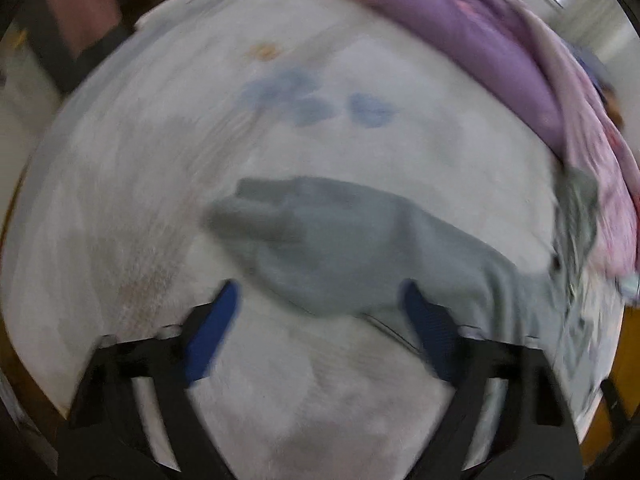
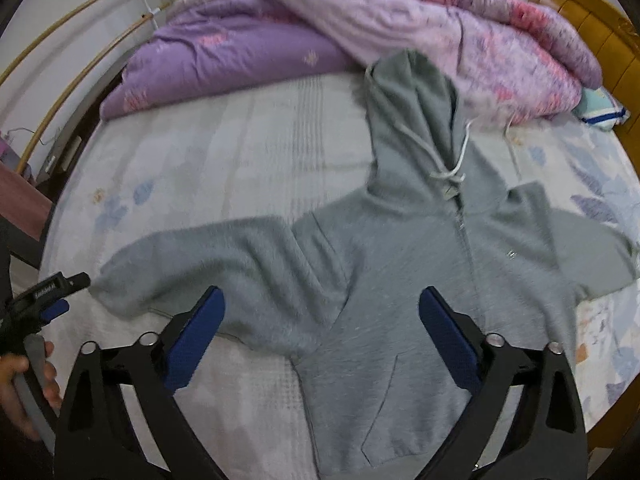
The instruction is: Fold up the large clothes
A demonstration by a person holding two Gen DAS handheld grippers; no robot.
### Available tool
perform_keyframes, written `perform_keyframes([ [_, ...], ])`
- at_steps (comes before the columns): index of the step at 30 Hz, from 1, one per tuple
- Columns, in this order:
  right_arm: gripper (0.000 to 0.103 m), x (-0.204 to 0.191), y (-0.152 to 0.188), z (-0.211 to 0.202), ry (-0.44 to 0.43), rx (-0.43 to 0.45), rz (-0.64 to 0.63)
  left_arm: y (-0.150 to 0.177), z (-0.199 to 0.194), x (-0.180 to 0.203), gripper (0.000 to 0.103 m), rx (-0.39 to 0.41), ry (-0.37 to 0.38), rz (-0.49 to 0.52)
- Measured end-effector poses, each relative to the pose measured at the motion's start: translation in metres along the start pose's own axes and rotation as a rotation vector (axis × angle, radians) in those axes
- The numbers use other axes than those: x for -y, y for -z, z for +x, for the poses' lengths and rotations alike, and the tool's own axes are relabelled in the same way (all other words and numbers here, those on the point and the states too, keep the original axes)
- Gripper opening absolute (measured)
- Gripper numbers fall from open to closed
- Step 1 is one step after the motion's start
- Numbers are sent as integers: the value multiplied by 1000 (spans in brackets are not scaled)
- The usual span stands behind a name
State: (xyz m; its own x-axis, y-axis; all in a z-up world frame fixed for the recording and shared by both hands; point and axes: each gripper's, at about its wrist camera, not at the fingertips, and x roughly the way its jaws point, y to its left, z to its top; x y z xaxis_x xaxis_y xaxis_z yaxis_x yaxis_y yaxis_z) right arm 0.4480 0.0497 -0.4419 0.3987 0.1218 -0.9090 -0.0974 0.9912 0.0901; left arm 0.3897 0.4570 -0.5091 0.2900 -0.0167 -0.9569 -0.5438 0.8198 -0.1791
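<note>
A grey zip hoodie [image 2: 400, 260] lies flat, front up, on the bed, hood toward the quilt, both sleeves spread out. My right gripper [image 2: 320, 312] is open and empty, hovering over the hoodie's lower left chest. In the blurred left wrist view, the hoodie's sleeve [image 1: 320, 240] lies across the sheet, its cuff end just ahead of my left gripper [image 1: 320, 300], which is open and empty. The left gripper also shows in the right wrist view [image 2: 52, 292] at the far left, by the sleeve's cuff.
A purple and pink quilt [image 2: 280, 40] is bunched along the far side of the bed. The pale patterned sheet [image 2: 240, 140] covers the mattress. A wooden headboard [image 2: 592, 12] stands at the right, with a small cloth [image 2: 600, 108] beside it.
</note>
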Motion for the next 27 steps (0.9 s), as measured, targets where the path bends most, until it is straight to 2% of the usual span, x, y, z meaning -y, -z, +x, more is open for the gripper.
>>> perform_keyframes([
  [3, 83, 1, 6, 29, 1, -45, -3, -5, 27, -27, 73, -7, -12, -61],
  [5, 73, 4, 11, 48, -13, -74, 5, -4, 37, -29, 68, -11, -15, -78],
  [9, 63, 4, 18, 77, -36, -122, 8, -6, 53, -44, 63, -1, -18, -126],
  [11, 48, 1, 22, 93, -55, -159, -1, -7, 60, -50, 58, 0, -16, -141],
  [13, 40, 0, 26, 110, -103, -201, -1, -6, 65, -53, 52, -4, -27, -138],
  [14, 32, -1, 27, 114, -118, -212, -1, -6, 65, -54, 43, 3, -34, -133],
  [15, 29, -4, 29, 121, -138, -226, -10, -6, 63, -53, 24, 13, -41, -117],
  [17, 15, -8, 32, 128, -163, -236, -24, -5, 54, -50, 16, 21, -43, -78],
  [19, 5, -12, 35, 132, -153, -241, -40, -4, 34, -48, 15, 70, -84, -42],
  [20, 3, -12, 36, 132, -150, -237, -39, -6, 21, -49, 14, 105, -104, -37],
  [23, 1, -8, 45, 136, -165, -260, -13, 0, -29, -63, 14, 195, -146, -56],
  [27, 1, -11, 57, 154, -171, -315, -62, 9, -51, -56, 14, 220, -185, -36],
])
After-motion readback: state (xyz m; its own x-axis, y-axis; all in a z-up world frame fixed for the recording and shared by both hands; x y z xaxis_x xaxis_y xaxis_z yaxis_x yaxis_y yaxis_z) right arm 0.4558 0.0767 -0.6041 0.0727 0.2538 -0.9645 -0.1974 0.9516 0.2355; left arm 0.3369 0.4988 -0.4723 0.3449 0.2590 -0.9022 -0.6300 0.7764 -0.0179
